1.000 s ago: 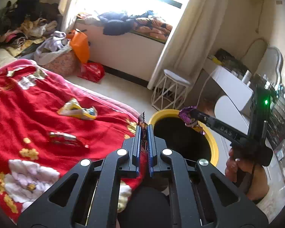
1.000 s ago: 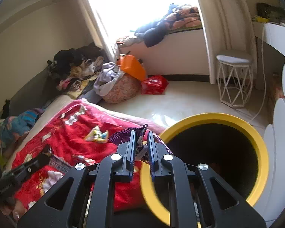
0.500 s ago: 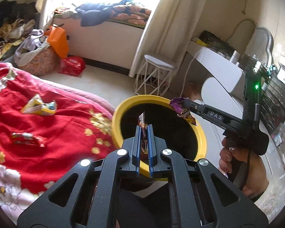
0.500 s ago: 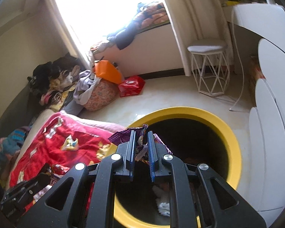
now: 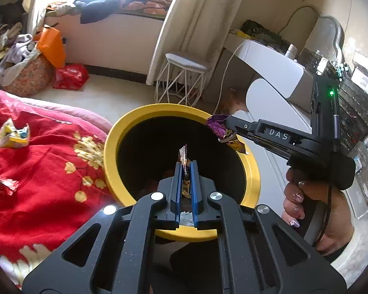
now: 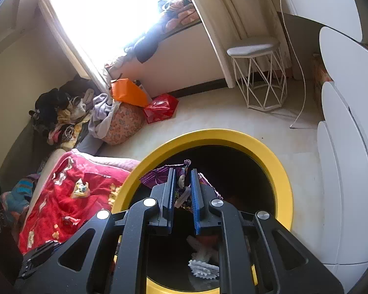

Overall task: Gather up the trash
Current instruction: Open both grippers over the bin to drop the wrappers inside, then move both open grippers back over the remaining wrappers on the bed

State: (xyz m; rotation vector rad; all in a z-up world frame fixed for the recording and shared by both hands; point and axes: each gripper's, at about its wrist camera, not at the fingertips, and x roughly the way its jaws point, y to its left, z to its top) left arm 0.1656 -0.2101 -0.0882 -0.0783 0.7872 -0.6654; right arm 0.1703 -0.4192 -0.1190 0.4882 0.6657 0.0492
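Sunlit bedroom, round yellow-rimmed bin (image 5: 254, 178), left jaws clamping striped foil wrapper (image 5: 183, 155), right jaws opening around crinkled purple wrapper (image 6: 159, 175).

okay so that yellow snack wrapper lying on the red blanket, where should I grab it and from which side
Take the yellow wrapper by its raised, crumpled top fold, coming from above. It seems to lie loosely on the red blanket with edges sticking up, so fingers closing across that ridge should catch it without digging into the cloth. Nothing appears to crowd it.
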